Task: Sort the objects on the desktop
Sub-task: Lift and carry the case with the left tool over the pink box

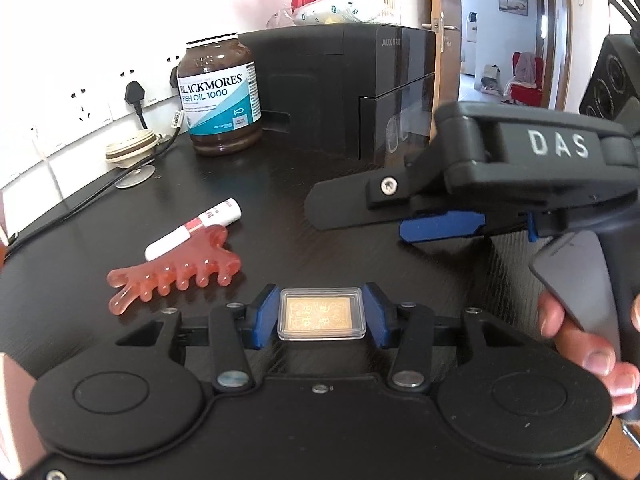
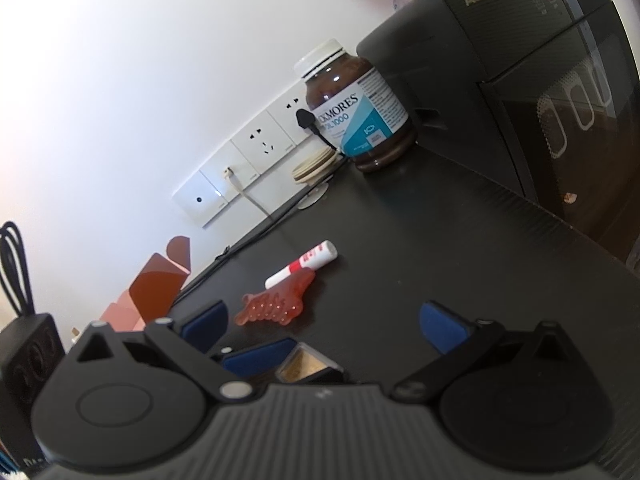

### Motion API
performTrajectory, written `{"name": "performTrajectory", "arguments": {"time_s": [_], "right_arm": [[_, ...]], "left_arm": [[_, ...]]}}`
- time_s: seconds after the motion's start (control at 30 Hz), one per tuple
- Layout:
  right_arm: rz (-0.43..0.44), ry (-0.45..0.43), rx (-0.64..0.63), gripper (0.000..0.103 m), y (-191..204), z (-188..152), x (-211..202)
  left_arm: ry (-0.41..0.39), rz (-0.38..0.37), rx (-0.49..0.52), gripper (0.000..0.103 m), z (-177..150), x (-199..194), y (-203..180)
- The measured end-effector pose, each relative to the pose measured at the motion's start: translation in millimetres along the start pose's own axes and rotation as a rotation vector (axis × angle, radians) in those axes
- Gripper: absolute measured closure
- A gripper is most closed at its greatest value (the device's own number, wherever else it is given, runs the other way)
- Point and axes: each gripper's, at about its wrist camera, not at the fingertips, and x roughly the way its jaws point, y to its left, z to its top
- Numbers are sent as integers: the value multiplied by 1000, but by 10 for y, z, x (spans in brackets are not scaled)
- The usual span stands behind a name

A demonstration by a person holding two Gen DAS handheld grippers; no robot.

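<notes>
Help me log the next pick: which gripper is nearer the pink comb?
Left. The left gripper, its jaws around the small clear case, sits just beside the pink comb. The right gripper is farther off, on the far side of the case.

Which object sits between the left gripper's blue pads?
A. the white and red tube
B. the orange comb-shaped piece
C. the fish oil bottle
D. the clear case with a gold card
D: in the left wrist view the left gripper has its pads against both sides of the clear case.
</notes>
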Motion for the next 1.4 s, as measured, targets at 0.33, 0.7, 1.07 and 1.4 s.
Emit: {"name": "performTrajectory", "arguments": {"time_s": [0.33,0.7,1.07,1.4], "right_arm": [[-23,7,-36,1,56,-10,21],[-28,13,-51,1,82,-14,37],[-27,17,-55,1,80,-8,41],[-17,26,-63,1,93,-16,51]], "left_arm": [[-8,56,-11,56,-232,-311,119],[-126,126,-46,56,-352,-851,290],[-256,226,-125,56,-195,-1595,726],[-216,366,-294,56,-383,-1905,1509]]}}
